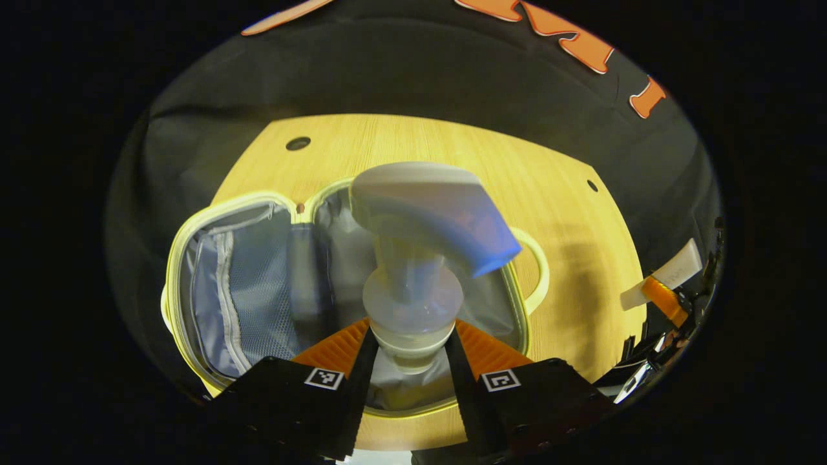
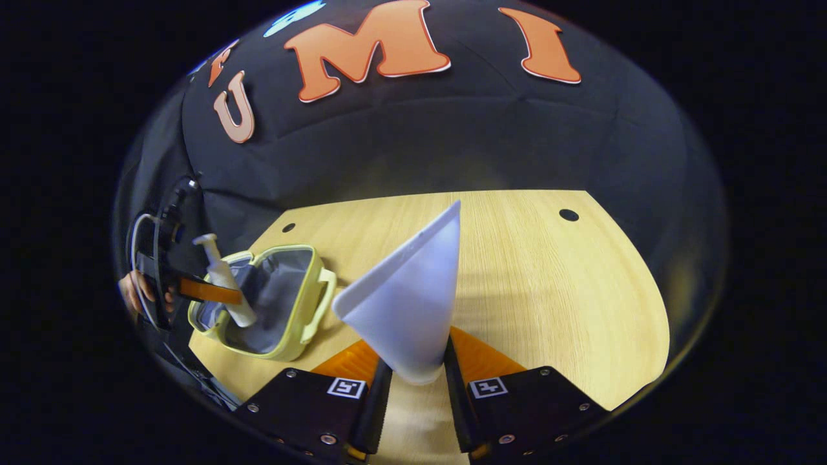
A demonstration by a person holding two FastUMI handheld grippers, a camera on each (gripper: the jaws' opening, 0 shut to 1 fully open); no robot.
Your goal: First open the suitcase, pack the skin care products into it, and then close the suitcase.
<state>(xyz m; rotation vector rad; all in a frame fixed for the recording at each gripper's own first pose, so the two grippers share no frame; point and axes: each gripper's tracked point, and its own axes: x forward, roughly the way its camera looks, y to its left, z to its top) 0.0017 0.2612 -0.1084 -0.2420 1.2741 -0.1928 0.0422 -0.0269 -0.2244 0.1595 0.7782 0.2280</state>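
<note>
My left gripper is shut on a white pump bottle, gripping it by the neck, upright, over the open suitcase. The suitcase is pale yellow-green with a grey lining and a mesh pocket in its left half. In the right gripper view the same bottle hangs in the left gripper just above the suitcase at the left. My right gripper is shut on a white tube, held above the table to the right of the suitcase. That tube also appears at the right edge of the left gripper view.
The suitcase lies on a light wooden table with small round holes near its far corners. Black cloth walls close in behind. A hand holds the left gripper at the far left. Bare tabletop stretches to the right of the suitcase.
</note>
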